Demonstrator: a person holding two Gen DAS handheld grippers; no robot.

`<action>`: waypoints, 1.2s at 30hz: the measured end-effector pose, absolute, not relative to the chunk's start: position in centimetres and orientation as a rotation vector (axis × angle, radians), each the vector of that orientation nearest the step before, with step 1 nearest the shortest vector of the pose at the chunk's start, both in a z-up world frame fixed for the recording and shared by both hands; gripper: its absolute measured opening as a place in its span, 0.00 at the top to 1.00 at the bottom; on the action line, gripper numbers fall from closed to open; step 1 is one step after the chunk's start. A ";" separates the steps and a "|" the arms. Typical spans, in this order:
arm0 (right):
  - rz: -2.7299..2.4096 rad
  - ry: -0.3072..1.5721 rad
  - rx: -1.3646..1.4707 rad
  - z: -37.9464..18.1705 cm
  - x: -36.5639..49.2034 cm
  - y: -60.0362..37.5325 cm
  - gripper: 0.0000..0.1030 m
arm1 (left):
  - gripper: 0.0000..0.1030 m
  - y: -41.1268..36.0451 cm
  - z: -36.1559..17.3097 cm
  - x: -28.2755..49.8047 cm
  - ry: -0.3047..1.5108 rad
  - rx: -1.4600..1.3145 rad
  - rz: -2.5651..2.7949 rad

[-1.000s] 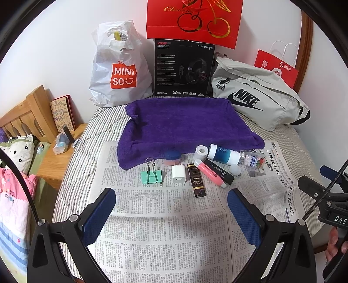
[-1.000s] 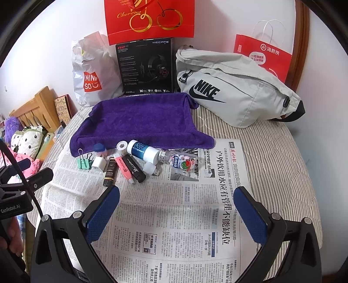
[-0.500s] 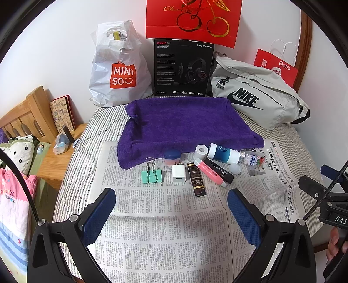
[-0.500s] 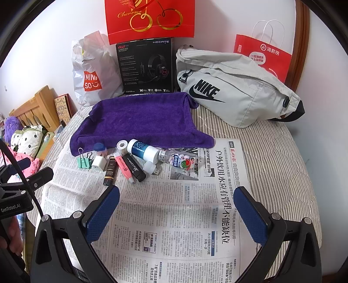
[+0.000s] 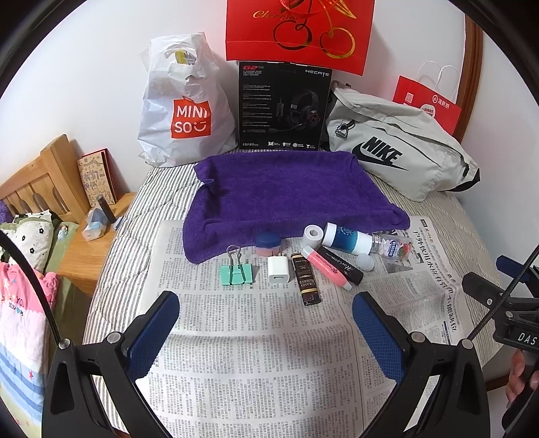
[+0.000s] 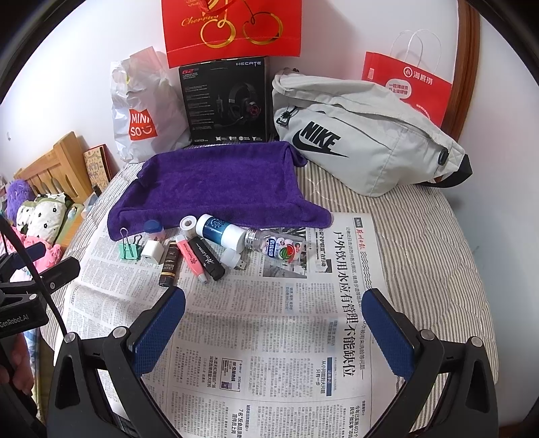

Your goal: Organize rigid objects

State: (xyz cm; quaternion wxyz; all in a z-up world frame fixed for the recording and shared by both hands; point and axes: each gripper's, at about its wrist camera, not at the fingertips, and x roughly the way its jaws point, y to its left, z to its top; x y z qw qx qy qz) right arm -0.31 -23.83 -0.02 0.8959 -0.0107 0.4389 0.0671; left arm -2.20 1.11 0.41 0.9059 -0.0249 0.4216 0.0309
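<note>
Both grippers hang above the newspaper (image 5: 256,353) spread over the striped bed (image 6: 421,236), each at the bottom of its own frame. The left gripper (image 5: 266,323) has its blue-padded fingers (image 5: 153,328) spread wide with nothing between them. The right gripper (image 6: 274,323) is likewise wide apart and empty, its fingers (image 6: 160,326) over printed columns.

The small rigid objects lie in a loose row at mid-frame, along the near edge of the purple towel (image 5: 286,188). From the left in the left wrist view: a mint green binder clip (image 5: 236,272) with its wire handles toward the towel, a white charger cube (image 5: 279,270), and a dark brown tube (image 5: 306,283) lying lengthwise. Behind the charger sits a small jar with a blue lid (image 5: 267,243), touching the towel's edge. Right of the tube, a pink highlighter (image 5: 326,266) and a black marker (image 5: 341,266) lie side by side at a slant. Further right are a white tape roll (image 5: 313,234), a blue and white bottle (image 5: 347,237) on its side, a clear plastic bottle (image 5: 392,246) lying just beyond it, and a small white USB lamp (image 6: 232,257) below them.

At the top of the frame, against the wall, stand a white Miniso bag (image 5: 182,104), a black headset box (image 5: 283,107), a red gift bag (image 5: 299,30) and a grey Nike bag (image 5: 397,151).
</note>
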 end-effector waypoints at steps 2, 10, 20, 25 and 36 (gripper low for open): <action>0.139 0.911 -0.022 -0.1 -0.2 -23.9 0.00 | 0.00 1.1 0.3 -1.9 0.872 -0.043 0.066; 0.142 0.934 -0.023 -1.9 1.2 -24.4 0.00 | 0.00 3.8 -2.7 0.6 0.916 -0.082 0.086; 0.135 0.983 -0.035 -4.8 3.9 -25.2 0.00 | 0.00 6.6 -9.0 6.1 1.003 -0.159 0.149; 0.120 1.020 -0.032 -6.6 5.4 -25.5 0.00 | 0.09 6.9 -11.3 7.6 1.037 -0.160 0.173; 0.106 1.051 -0.002 -8.3 7.1 -25.9 0.00 | 0.31 6.5 -12.3 8.4 1.015 -0.126 0.200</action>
